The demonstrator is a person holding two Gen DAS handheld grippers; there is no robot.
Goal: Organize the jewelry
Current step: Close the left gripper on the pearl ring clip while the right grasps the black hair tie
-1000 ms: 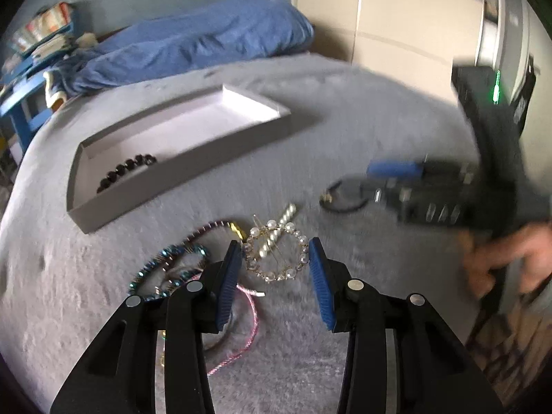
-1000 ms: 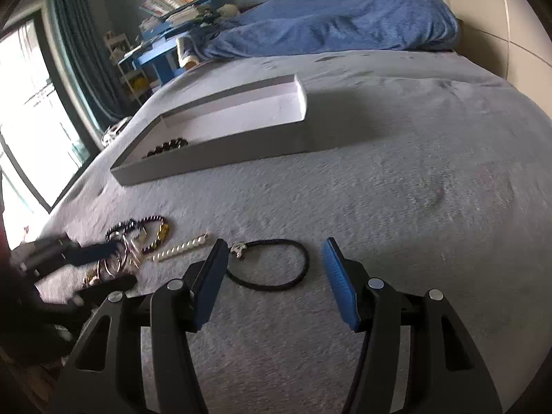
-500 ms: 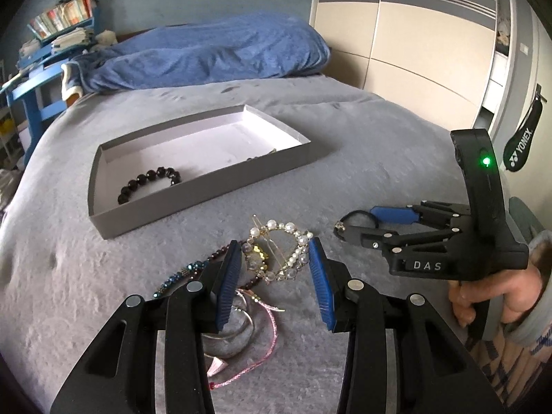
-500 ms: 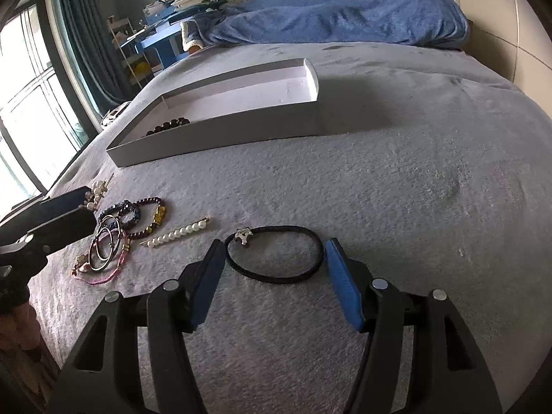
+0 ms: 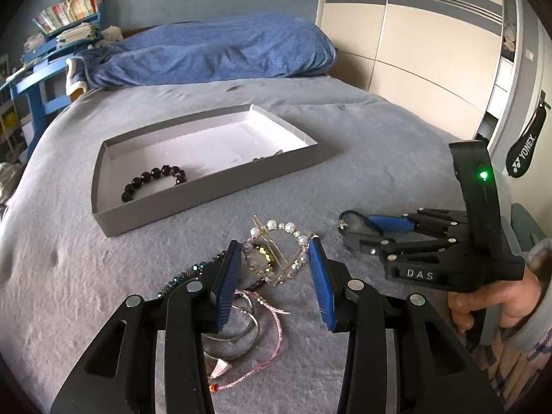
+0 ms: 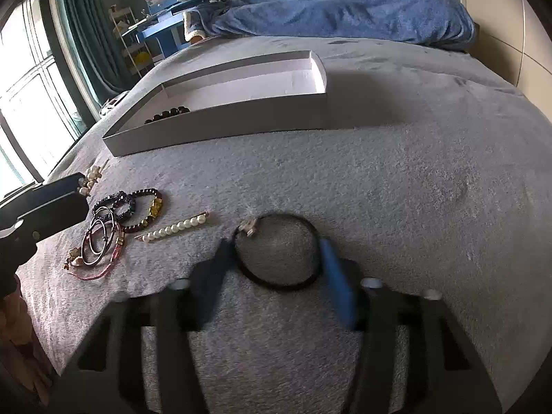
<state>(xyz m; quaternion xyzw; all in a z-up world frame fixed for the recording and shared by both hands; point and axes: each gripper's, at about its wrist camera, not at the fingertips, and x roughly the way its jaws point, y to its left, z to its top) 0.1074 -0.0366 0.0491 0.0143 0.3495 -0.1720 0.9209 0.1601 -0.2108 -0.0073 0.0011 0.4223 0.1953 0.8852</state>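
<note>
A grey tray [image 5: 214,186] sits on the bed with a dark bead bracelet [image 5: 153,181] in it; it also shows in the right wrist view [image 6: 220,127]. My left gripper [image 5: 274,267] is open around a pearl ring hair clip [image 5: 276,252], with its jaws on either side. Under it lie beaded bracelets [image 6: 138,207], silver bangles [image 6: 100,241] and a pink cord [image 5: 272,352]. My right gripper [image 6: 276,269] is open and blurred, its jaws on either side of a black cord bracelet [image 6: 279,252]. A pearl bar clip [image 6: 176,231] lies between the piles.
A blue duvet [image 5: 220,51] lies at the head of the bed. A blue shelf with books [image 6: 172,3] and a window [image 6: 27,103] stand at the left. Wardrobe doors [image 5: 414,34] stand at the right.
My left gripper has lifted the pearl ring clip view closer and steadied. My right gripper has moved down over the black cord bracelet, which now lies between its jaws.
</note>
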